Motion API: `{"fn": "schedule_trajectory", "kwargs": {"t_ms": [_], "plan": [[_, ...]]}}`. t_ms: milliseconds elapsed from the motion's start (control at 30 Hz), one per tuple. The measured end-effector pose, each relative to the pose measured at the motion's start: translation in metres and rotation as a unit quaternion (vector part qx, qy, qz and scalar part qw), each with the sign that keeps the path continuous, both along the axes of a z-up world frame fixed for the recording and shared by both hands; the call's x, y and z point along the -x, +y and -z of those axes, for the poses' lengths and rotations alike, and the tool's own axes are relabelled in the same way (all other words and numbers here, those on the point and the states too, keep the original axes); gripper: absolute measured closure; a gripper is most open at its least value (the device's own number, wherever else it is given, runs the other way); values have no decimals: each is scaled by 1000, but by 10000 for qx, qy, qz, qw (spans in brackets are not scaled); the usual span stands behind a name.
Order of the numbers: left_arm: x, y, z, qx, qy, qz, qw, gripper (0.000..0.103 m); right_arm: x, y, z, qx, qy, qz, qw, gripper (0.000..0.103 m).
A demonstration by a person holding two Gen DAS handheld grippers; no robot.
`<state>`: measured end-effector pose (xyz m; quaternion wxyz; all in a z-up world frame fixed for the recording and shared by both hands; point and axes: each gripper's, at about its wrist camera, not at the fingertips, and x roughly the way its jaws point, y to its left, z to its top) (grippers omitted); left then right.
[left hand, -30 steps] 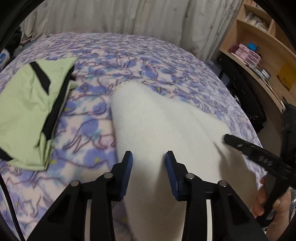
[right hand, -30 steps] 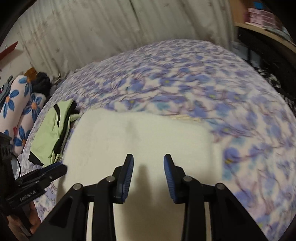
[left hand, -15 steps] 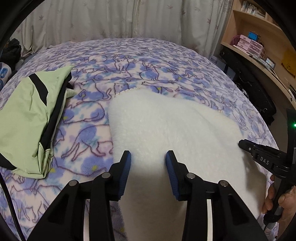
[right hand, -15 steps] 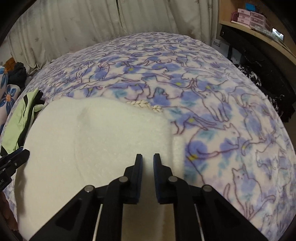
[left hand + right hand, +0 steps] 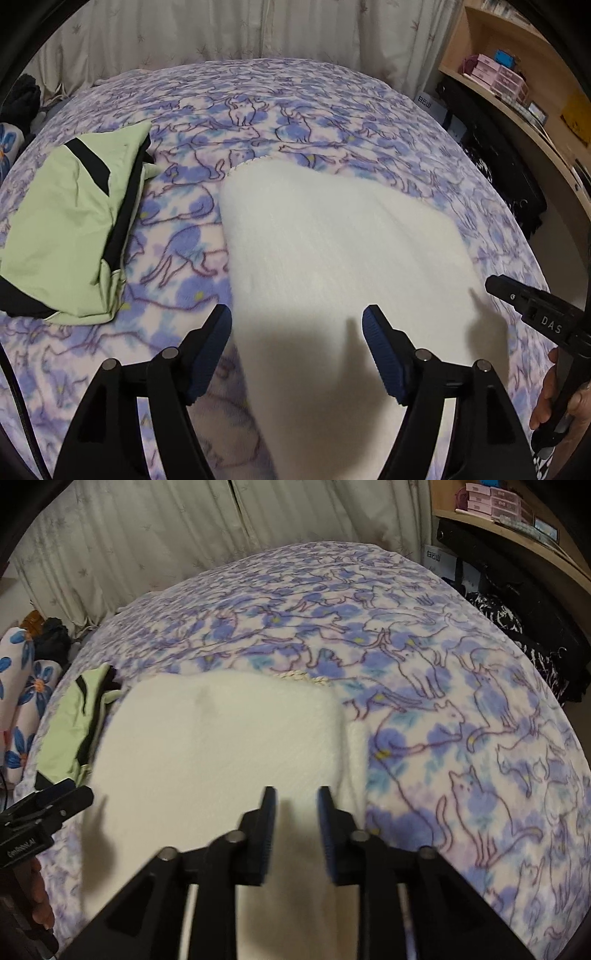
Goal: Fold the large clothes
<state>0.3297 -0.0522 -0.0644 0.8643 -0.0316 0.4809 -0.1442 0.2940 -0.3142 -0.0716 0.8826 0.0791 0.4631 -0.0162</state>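
A folded white fleece garment lies flat on the bed, and it also shows in the right wrist view. My left gripper is open wide and empty, just above the garment's near left part. My right gripper is open with a narrow gap, empty, above the garment's near right part. The right gripper also shows at the right edge of the left wrist view. The left gripper shows at the left edge of the right wrist view.
A folded light green garment with black trim lies left of the white one. The bed has a purple cat-print blanket. Curtains hang behind the bed. Wooden shelves and dark items stand at the right. Floral pillows lie far left.
My left gripper has opened much wider. My right gripper was nearly closed half a second ago and has opened a little. Both have drawn back slightly over the white garment.
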Motion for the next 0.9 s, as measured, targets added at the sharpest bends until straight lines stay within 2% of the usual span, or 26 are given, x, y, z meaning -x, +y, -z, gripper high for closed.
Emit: {"fn": "schedule_trajectory", "kwargs": {"t_ms": [33, 100, 300, 500, 600, 733, 900], "plan": [[4, 1, -4, -5, 40, -2, 10000, 31, 4, 1, -5, -13, -24, -29, 10000, 59], [11, 4, -11, -41, 105, -58, 9999, 29, 13, 5, -15, -37, -101, -95, 9999, 54], [30, 13, -25, -102, 260, -102, 9996, 26, 37, 9, -40, -249, -94, -260, 9993, 52], [50, 18, -40, -247, 222, -83, 9994, 26, 58, 6, -53, -373, -78, -349, 9987, 51], [57, 21, -45, -268, 229, -57, 9994, 26, 65, 1, -54, -482, -60, -395, 9980, 49], [62, 22, -47, -417, 218, 38, 9989, 26, 69, -7, -51, -566, -12, -401, 9976, 33], [62, 17, -41, -363, 88, 197, 9991, 26, 65, -18, -37, -602, 137, -387, 9973, 32]]}}
